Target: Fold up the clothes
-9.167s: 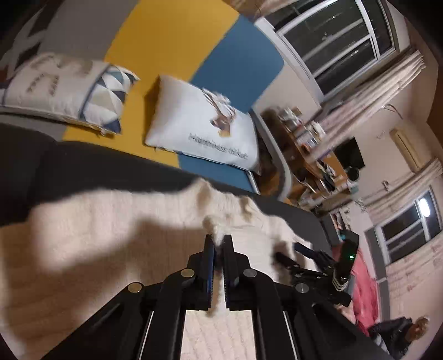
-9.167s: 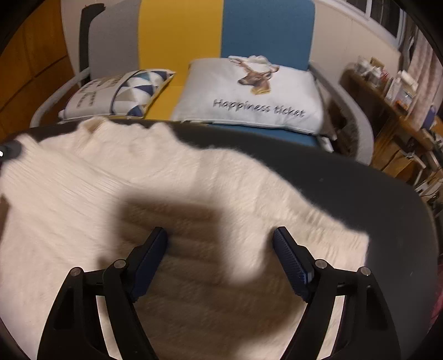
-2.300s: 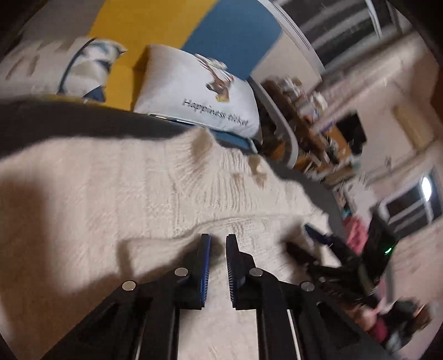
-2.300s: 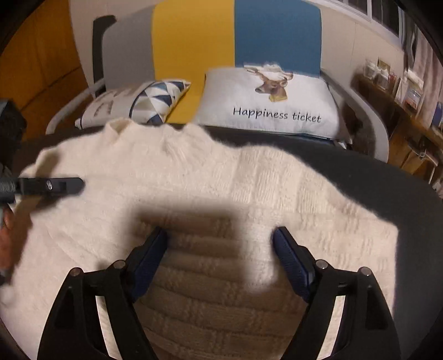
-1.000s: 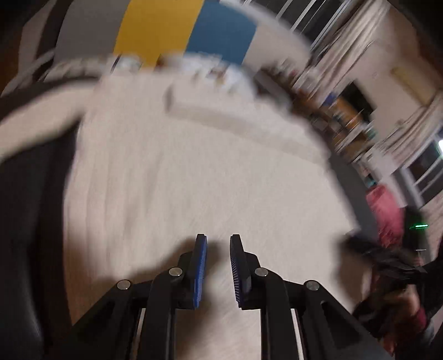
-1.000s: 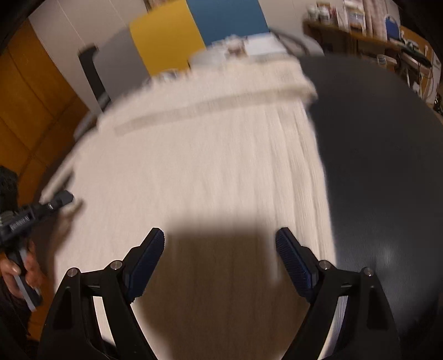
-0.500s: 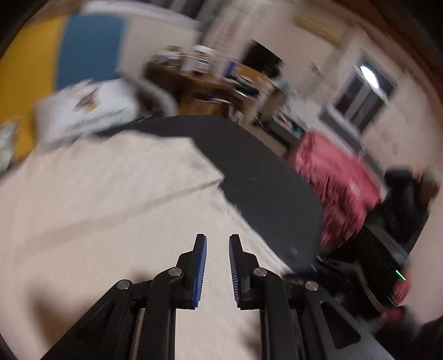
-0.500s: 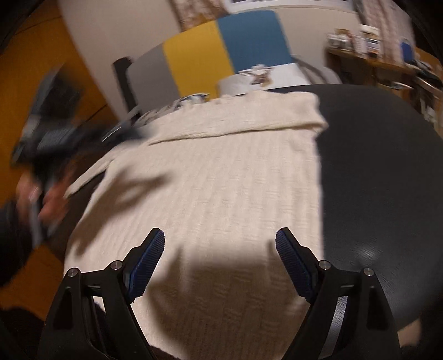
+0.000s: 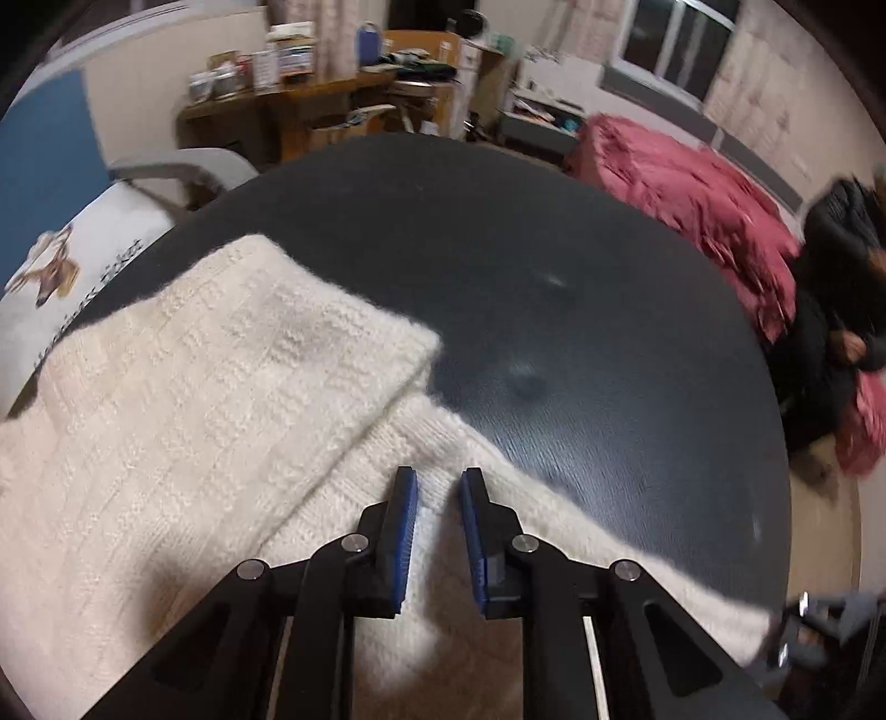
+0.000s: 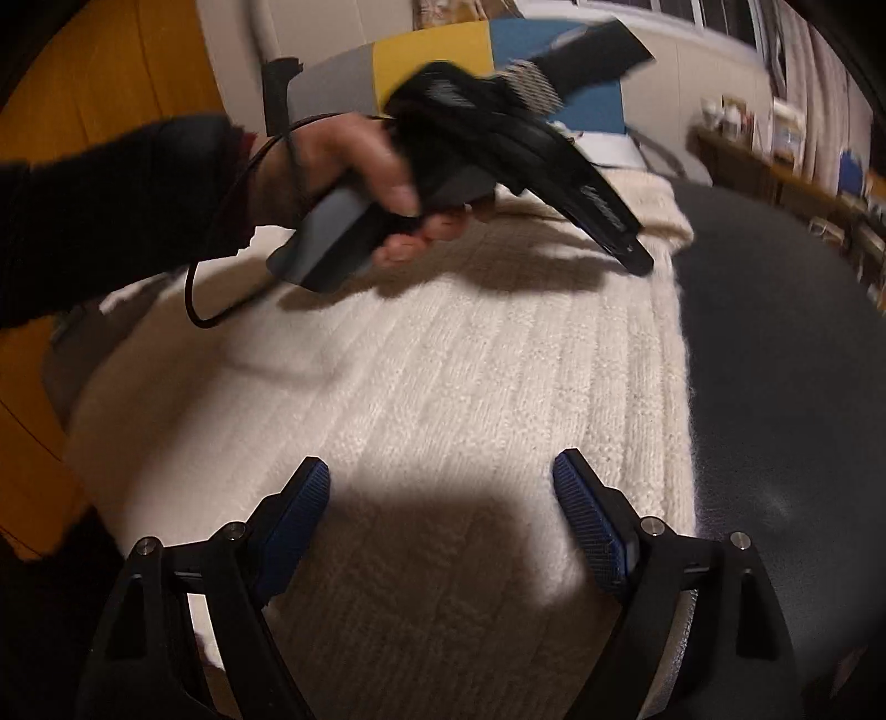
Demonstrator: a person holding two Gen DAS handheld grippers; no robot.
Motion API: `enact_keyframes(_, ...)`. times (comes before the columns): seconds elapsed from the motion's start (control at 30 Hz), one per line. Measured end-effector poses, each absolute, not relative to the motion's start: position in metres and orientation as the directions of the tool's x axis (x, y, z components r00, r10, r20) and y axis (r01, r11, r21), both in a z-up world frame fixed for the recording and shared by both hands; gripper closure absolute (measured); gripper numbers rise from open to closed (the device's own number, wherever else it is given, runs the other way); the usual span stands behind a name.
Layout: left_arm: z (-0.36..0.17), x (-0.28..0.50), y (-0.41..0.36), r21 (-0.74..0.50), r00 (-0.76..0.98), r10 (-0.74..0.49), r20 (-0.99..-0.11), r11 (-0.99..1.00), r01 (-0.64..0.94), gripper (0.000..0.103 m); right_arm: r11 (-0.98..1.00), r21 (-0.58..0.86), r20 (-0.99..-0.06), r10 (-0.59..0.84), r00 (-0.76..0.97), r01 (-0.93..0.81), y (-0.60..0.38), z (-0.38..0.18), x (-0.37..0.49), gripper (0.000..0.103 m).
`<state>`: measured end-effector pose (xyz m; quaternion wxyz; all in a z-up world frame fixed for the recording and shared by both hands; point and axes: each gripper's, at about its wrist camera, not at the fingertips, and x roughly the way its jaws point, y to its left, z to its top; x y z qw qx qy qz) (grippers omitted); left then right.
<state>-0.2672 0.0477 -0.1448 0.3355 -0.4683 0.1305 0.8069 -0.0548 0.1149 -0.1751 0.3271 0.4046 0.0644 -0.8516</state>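
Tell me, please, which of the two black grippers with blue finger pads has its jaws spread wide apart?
The right gripper: its pads stand far apart over the cream knitted sweater. The left gripper shows only a narrow gap between its pads.

Left wrist view: mounted behind the left gripper (image 9: 437, 520), close above the cream sweater (image 9: 183, 399), facing across the dark round worktop (image 9: 581, 310) toward its far edge, a cluttered desk (image 9: 332, 105) and pink bedding (image 9: 698, 210).

Right wrist view: behind the right gripper (image 10: 440, 515), low and near, looking along the sweater toward the sofa (image 10: 432, 50).

Shared: sweater, worktop, left gripper.
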Motion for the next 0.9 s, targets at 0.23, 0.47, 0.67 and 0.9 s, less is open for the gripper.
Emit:
enact_keyframes(0.23,-0.129,-0.253,0.011,-0.267,-0.355,0.497,-0.792,-0.804,-0.531,0.086,-0.772,0.149,-0.733,-0.506,-0.455,0.618,0.111,-0.173,-0.053,0.018)
enact_keyframes(0.47,-0.128,-0.140,-0.125,-0.447,-0.526,0.460,-0.715,-0.880,-0.162,0.086,-0.785,0.231,-0.699,-0.545,-0.463,0.575,0.125,-0.131,-0.101,0.017)
enact_keyframes(0.67,-0.156,-0.045,-0.177,-0.424,-0.579,0.334,-0.744,-0.906,0.022,0.087,-0.834,0.110,-0.839,-0.369,-0.399,0.540,0.095,-0.162,-0.132,0.016)
enact_keyframes(0.9,-0.122,0.007,-0.188,-0.364,-0.681,0.253,-0.688,-0.931,0.021,0.083,-0.854,0.133,-0.841,-0.366,-0.399,0.503,0.088,-0.150,-0.099,0.008)
